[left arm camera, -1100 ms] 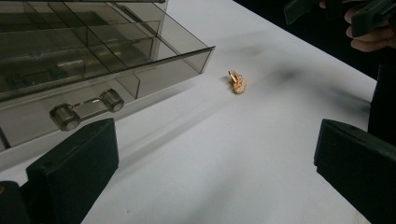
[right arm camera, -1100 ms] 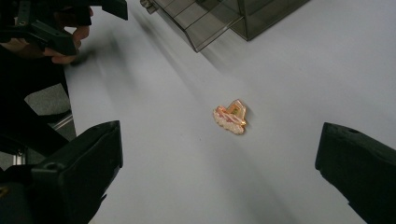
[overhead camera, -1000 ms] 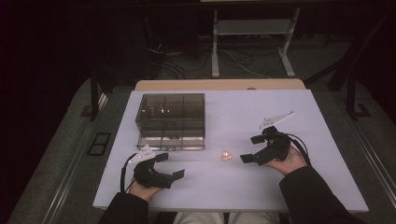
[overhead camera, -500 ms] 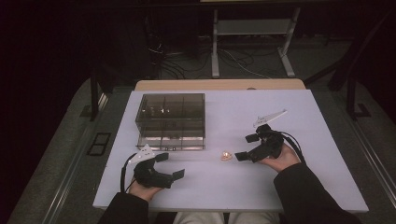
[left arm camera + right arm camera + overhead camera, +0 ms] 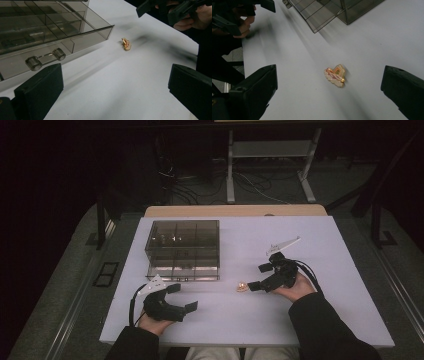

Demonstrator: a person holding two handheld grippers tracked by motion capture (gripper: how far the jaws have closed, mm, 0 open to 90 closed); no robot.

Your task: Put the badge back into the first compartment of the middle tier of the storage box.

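Note:
A small gold and pink pin (image 5: 241, 287) (image 5: 335, 75) (image 5: 126, 44) lies flat on the white table, just right of the drawer box's front corner. My right gripper (image 5: 259, 277) (image 5: 329, 97) is open, its jaws spread wide just right of the pin and pointing at it, not touching. A smoky clear plastic drawer box (image 5: 183, 248) (image 5: 42, 32) stands at the table's centre left, its bottom drawer (image 5: 182, 272) pulled out a little, two round knobs (image 5: 45, 58) on its front. My left gripper (image 5: 183, 298) (image 5: 115, 92) rests open near the front edge, below the box.
The white table (image 5: 325, 320) ends close behind both hands. A wooden board edge (image 5: 235, 211) lines the far side. Beyond it stand a metal stand (image 5: 270, 165) and cables on a dark floor. A grey plate (image 5: 282, 245) sticks up from the right gripper.
My right gripper has moved left toward the pin and now sits close beside it. The left gripper and the box have stayed where they were.

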